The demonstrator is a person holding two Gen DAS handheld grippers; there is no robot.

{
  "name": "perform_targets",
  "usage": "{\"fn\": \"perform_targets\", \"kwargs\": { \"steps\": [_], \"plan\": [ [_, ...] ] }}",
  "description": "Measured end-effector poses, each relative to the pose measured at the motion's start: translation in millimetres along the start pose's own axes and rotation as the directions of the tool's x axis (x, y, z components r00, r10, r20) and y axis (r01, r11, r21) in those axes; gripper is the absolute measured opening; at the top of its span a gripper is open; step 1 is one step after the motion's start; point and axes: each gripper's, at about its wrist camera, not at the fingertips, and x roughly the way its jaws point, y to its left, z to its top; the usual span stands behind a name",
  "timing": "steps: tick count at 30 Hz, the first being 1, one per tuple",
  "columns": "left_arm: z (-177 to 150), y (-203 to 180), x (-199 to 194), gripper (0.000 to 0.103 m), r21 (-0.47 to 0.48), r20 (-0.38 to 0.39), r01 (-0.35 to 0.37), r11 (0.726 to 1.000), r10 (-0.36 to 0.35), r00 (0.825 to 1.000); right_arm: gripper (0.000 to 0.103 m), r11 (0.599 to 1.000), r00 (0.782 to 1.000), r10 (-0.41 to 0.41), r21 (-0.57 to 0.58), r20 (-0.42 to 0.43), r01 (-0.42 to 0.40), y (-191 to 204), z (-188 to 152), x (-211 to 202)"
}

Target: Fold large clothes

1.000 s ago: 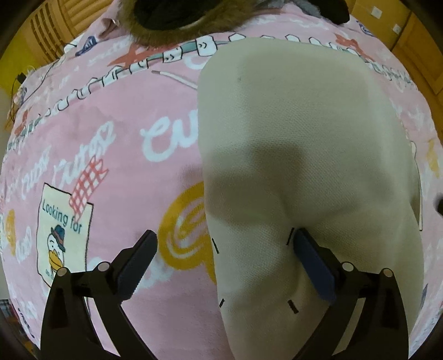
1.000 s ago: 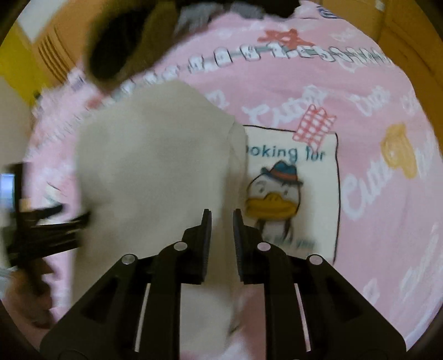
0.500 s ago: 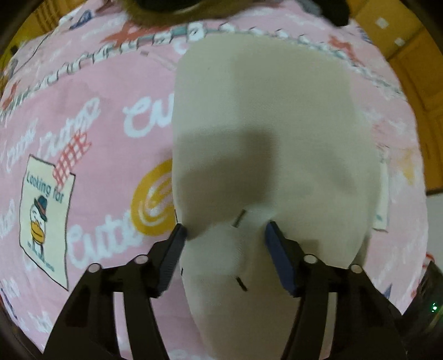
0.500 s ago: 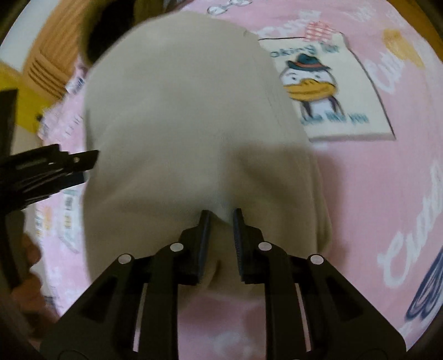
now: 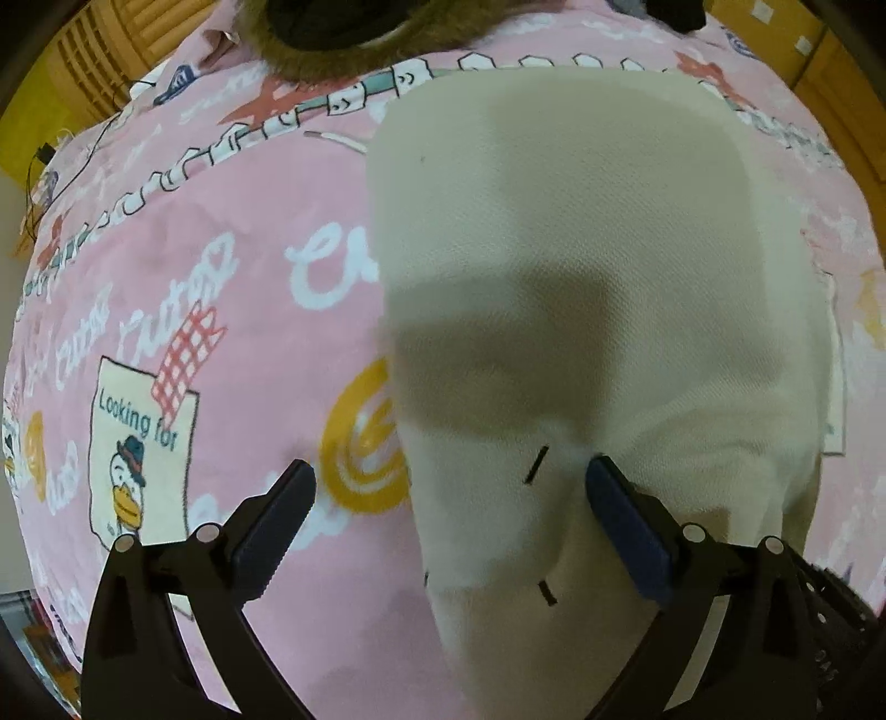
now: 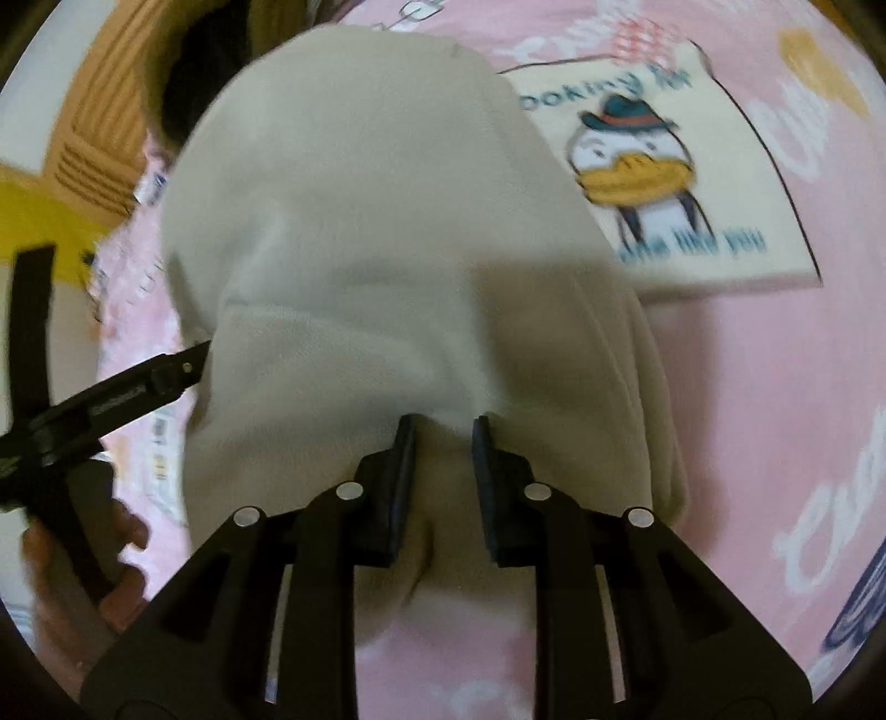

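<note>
Since a moment ago the left tool (image 5: pixel 448 482) has spread its jaws wide again after briefly narrowing on the cloth, and the right tool (image 6: pixel 440 437) has dropped closer to the fabric, its jaws just opening a little. In the left wrist view, the folded beige knit garment (image 5: pixel 598 266) lies flat across the centre and right of the frame on a pink fleece blanket printed with white script, yellow swirls and cartoon duck panels (image 5: pixel 221 266). The left tool's right finger touches the garment's surface near its lower edge, while its left finger stands over bare blanket at lower left, so nothing is pinched. A brown fur-edged dark item (image 5: pixel 338 27) sits at the top of the frame, just beyond the blanket's train-pattern border. In the right wrist view, the garment (image 6: pixel 376 221) fills the centre, and the right tool's narrowly parted jaws hold a raised ridge of the beige fabric between them at the garment's near edge. The left tool (image 6: pixel 111 393) shows at the left edge of that frame, with a person's hand (image 6: pixel 72 559) gripping its handle at lower left.
</note>
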Motion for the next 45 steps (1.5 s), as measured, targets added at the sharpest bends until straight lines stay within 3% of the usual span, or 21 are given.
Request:
{"fn": "perform_targets", "kwargs": {
  "steps": [3,7,9,11,13,14,16,18,23,28,32,33,34,36,38,39,41,43,44,45],
  "plan": [
    [-10,6,-16,0.094,0.006,-0.011,0.027,1.0,-0.027,1.0,0.021,1.0,0.999,0.019,0.02,0.049,-0.02,-5,-22,-24],
    [-37,4,-54,0.094,0.008,0.025,0.118,0.993,-0.118,0.993,0.021,0.999,0.994,-0.032,0.0,0.107,0.032,-1,-53,-46],
    [-53,0,-67,0.094,-0.005,0.027,0.183,0.983,-0.183,0.983,0.021,0.998,0.995,-0.057,0.018,0.086,0.055,-7,-58,-40],
    [-66,-8,-65,0.094,-0.012,-0.002,0.199,0.98,-0.199,0.98,0.021,0.997,0.996,-0.048,0.058,0.077,0.044,-19,-60,-22],
    [-77,-19,-51,0.084,-0.002,-0.041,0.171,0.985,-0.171,0.984,0.021,0.995,0.995,-0.061,0.088,0.076,0.054,-30,-63,-6],
    [-82,-21,-41,0.084,-0.012,-0.061,0.169,0.986,-0.169,0.984,0.021,0.993,0.996,-0.055,0.104,0.068,0.048,-35,-64,4],
    [-88,-20,-30,0.087,-0.035,-0.065,0.155,0.987,-0.157,0.985,0.019,0.993,0.995,-0.07,0.099,0.075,0.063,-43,-57,12],
    [-91,-22,-20,0.096,-0.016,-0.052,0.097,0.995,-0.097,0.994,0.018,0.993,0.99,-0.11,0.058,0.084,0.105,-41,-44,18],
    [-90,-32,2,0.097,0.067,-0.036,0.025,0.997,-0.023,0.999,0.019,0.991,0.988,-0.129,0.033,0.09,0.126,-39,-23,19],
    [-104,-47,-21,0.096,0.171,0.095,-0.076,0.982,0.06,0.994,0.022,0.995,0.994,-0.072,-0.057,0.087,0.077,-44,-39,-15],
    [-102,-39,-45,0.096,0.204,0.134,-0.029,0.978,0.002,0.991,0.025,0.995,0.984,-0.029,-0.088,0.174,0.045,-50,-19,-64],
    [-99,-35,-51,0.096,0.202,0.142,-0.012,0.979,-0.017,0.99,0.032,0.994,0.98,-0.01,-0.104,0.199,0.031,-49,-10,-73],
    [-95,-28,-59,0.096,0.193,0.15,0.016,0.981,-0.045,0.988,0.06,0.992,0.974,0.023,-0.124,0.224,0.005,-48,8,-81],
    [-81,-11,-70,0.096,0.16,0.166,0.059,0.985,-0.086,0.982,0.091,0.979,0.957,0.137,-0.182,0.257,-0.091,-49,41,-88],
    [-59,11,-70,0.096,0.107,0.134,0.107,0.989,-0.121,0.984,0.092,0.961,0.954,0.225,-0.204,0.197,-0.185,-50,85,-73],
    [-48,19,-61,0.095,0.076,0.081,0.174,0.982,-0.18,0.98,0.092,0.953,0.953,0.266,-0.187,0.144,-0.238,-52,107,-59],
    [-26,41,-32,0.095,-0.012,-0.05,0.315,0.949,-0.315,0.948,0.092,0.943,0.946,0.323,-0.098,0.034,-0.318,-62,137,-27],
    [-13,61,-8,0.095,-0.105,-0.118,0.379,0.92,-0.39,0.913,0.092,0.913,0.911,0.407,0.024,-0.064,-0.406,-84,161,10],
    [-9,68,-1,0.095,-0.134,-0.13,0.405,0.905,-0.421,0.898,0.092,0.889,0.883,0.457,0.085,-0.104,-0.45,-96,170,30],
    [-4,76,9,0.095,-0.174,-0.144,0.445,0.878,-0.47,0.871,0.092,0.877,0.868,0.479,0.116,-0.133,-0.466,-102,175,43]
  ]
}}
